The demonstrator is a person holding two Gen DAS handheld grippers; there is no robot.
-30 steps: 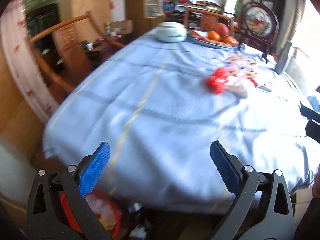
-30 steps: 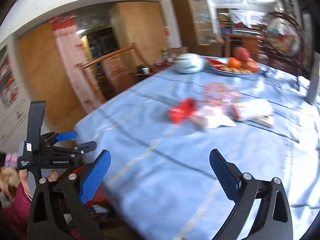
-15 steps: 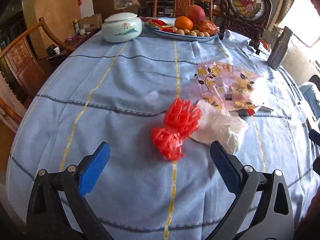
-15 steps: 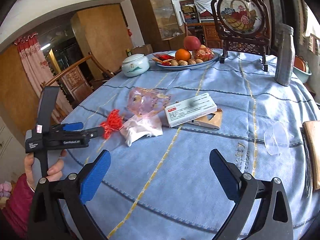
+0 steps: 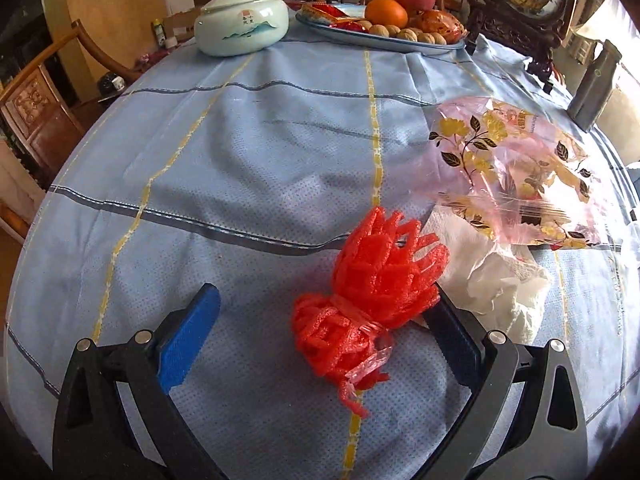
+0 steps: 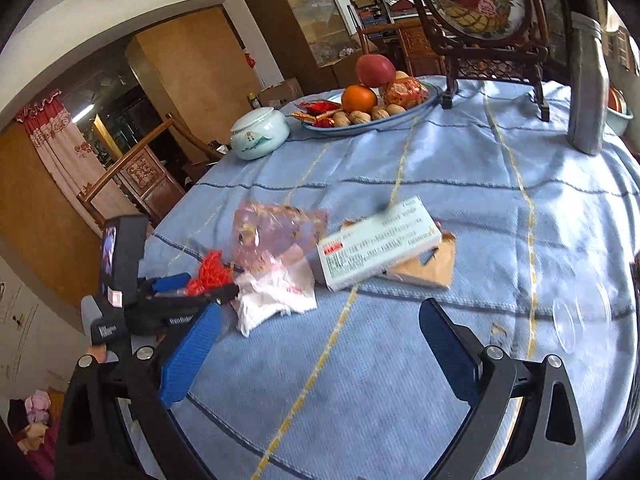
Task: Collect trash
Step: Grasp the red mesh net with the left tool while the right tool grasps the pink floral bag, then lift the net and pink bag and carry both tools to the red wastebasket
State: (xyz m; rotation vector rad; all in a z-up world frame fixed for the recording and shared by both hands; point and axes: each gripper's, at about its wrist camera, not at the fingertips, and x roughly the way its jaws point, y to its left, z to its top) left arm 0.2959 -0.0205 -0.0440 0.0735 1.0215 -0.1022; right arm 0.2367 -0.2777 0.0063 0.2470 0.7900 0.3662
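1 white box [image 6: 378,249], red label, print unreadable.

I'm seeing the red foam net [image 5: 374,300] covering my left gripper's right pad at lower right; the clear cup [image 6: 580,316] is blurring at the right edge.

a pale lidded jar [image 5: 241,22] stands beside a fruit plate [image 5: 384,36] on the blue tablecloth [image 5: 240,160].

Bright daylight from right, blown-out glare, fisheye-curved dark corners, slight blur
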